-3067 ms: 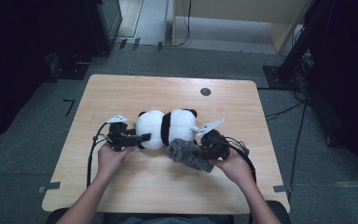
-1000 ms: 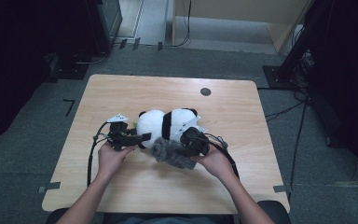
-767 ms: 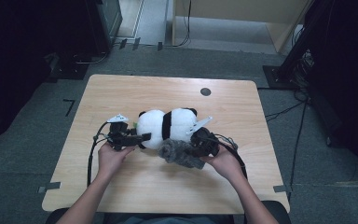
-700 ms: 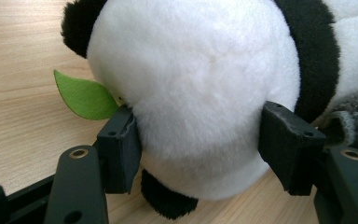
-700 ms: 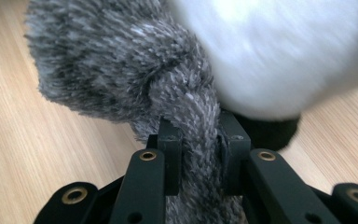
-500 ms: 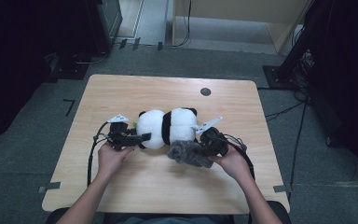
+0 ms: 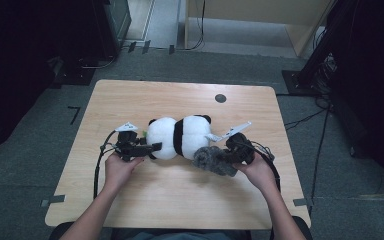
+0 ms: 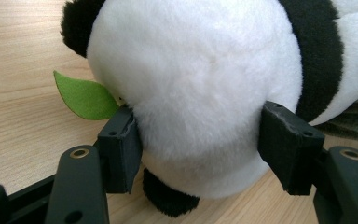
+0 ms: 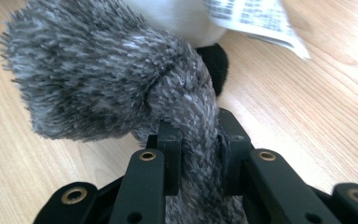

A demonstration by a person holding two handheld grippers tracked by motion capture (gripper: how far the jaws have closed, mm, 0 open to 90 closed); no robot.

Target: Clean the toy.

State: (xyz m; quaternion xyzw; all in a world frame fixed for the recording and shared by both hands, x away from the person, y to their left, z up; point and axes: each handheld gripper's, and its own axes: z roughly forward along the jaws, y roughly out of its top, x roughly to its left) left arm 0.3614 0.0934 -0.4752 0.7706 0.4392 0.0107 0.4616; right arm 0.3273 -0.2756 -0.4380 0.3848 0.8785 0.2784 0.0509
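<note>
A black-and-white panda plush [image 7: 180,136] lies on its side at the middle of the wooden table [image 7: 180,200]. My left gripper [image 7: 152,147] is at its left end, and in the left gripper view its two pads [image 8: 121,144] press into the round white part of the plush [image 8: 191,79]. A green felt leaf [image 8: 86,95] sticks out beside that end. My right gripper [image 7: 225,157] is shut on a fuzzy grey cloth piece [image 7: 207,159] that lies against the plush's lower right. In the right gripper view the jaws of the right gripper [image 9: 198,140] pinch its narrow part, and its bushy end [image 9: 88,79] lies on the table.
A white printed label [image 9: 256,18] hangs from the plush near the grey piece. A small black round cap [image 7: 220,98] sits in the table's far right part. Cables trail from both grippers over the near edge. Dark floor and stands surround the table.
My right hand has drawn the grey fuzzy piece to the right, from under the plush's middle toward its right end. The left gripper and the plush have stayed put.
</note>
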